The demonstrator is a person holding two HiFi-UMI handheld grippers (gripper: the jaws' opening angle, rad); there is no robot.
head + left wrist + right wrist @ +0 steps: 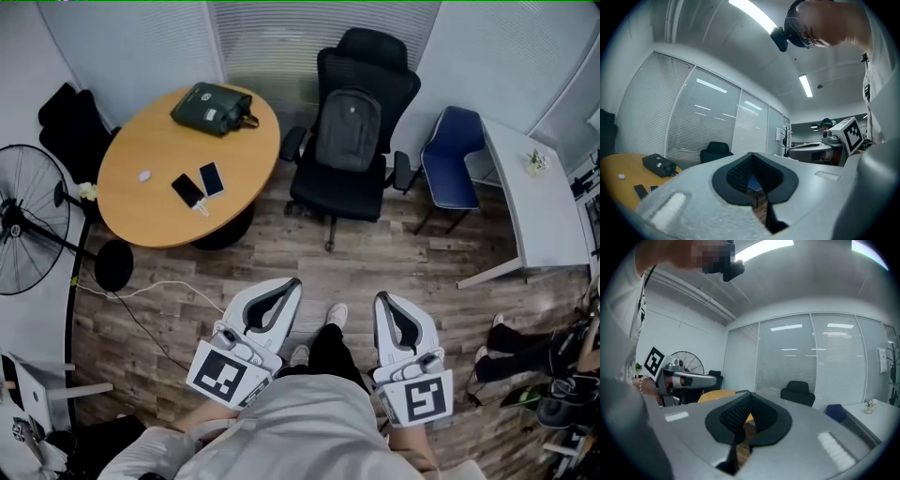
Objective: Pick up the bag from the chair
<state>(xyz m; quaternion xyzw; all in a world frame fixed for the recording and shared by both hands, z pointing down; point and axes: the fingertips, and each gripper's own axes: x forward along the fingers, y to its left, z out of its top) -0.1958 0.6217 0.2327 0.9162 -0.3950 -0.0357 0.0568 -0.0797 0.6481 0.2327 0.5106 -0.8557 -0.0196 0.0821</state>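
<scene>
**Both claws closed and empty, bag on the chair across the room**

The grey bag [348, 129] stands upright on the seat of the black office chair [371, 49], leaning against its backrest. The chair is at the far side of the room, in front of the window blinds [281, 37].

The left claw [292, 284] and the right claw [382, 299] are held side by side low in the head view, close to the person's body and above the wooden floor [394, 258]. Both point towards the chair but are well apart from it. In each claw's own view the two jaws are pressed together with nothing between them. The person's shoes [335, 314] show between the two claws.

To the left of the chair is a round wooden surface [141, 220]. A green bag [214, 108] lies at its far edge, and two phones [198, 185] lie side by side near the middle. A fan [23, 220] stands at the left of that surface. To the right of the black chair is a blue chair [452, 155], pushed up beside a white surface [534, 211].
</scene>
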